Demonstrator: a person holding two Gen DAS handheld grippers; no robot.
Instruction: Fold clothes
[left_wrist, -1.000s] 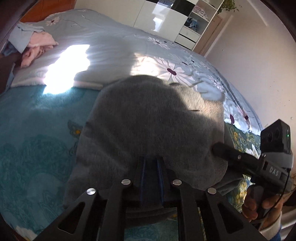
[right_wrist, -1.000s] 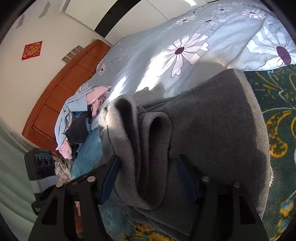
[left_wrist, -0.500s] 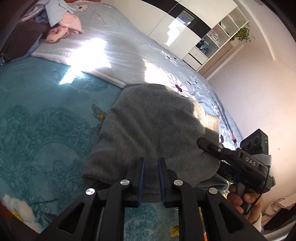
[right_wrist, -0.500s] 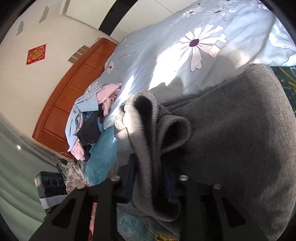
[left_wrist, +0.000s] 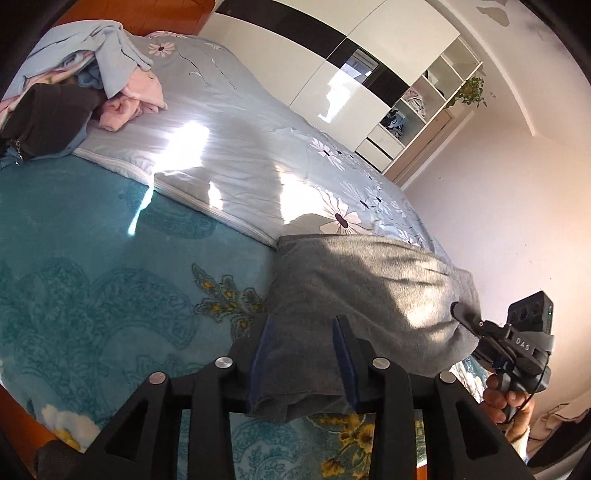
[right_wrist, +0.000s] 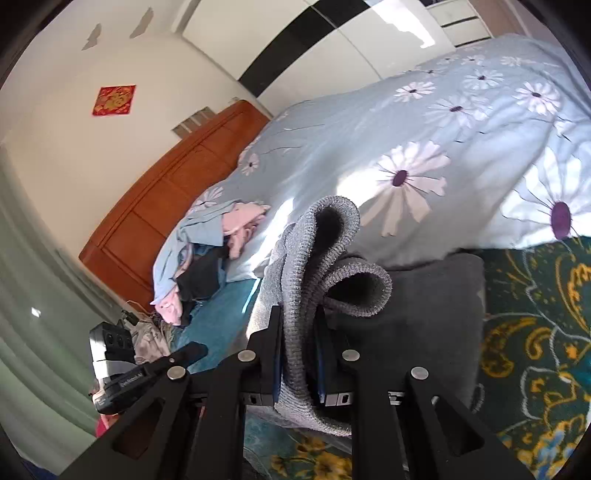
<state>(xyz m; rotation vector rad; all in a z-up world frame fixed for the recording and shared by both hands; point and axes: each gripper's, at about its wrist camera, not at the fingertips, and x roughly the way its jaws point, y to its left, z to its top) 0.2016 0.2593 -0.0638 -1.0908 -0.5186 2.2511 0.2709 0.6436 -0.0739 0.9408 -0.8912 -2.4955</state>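
Observation:
A grey knitted sweater (left_wrist: 369, 280) hangs folded between both grippers, lifted a little above the teal patterned blanket (left_wrist: 92, 295). My left gripper (left_wrist: 303, 332) is shut on its near edge, with grey cloth bunched between the blue pads. My right gripper (right_wrist: 299, 332) is shut on the sweater's ribbed hem (right_wrist: 317, 236), which curls up in loops above the fingers. The right gripper also shows in the left wrist view (left_wrist: 480, 328) at the sweater's right end. The left gripper shows in the right wrist view (right_wrist: 184, 354) at lower left.
A pale blue flowered duvet (left_wrist: 258, 155) covers the far half of the bed. A pile of pink, blue and dark clothes (left_wrist: 74, 99) lies by the wooden headboard (right_wrist: 166, 199). A white wardrobe (left_wrist: 332, 74) and open shelves (left_wrist: 424, 107) stand behind.
Both grippers have lifted the sweater and drawn it back toward me, off the duvet. The cloth between the left pads has grown thicker. The right gripper closed on the hem a second ago and stays shut.

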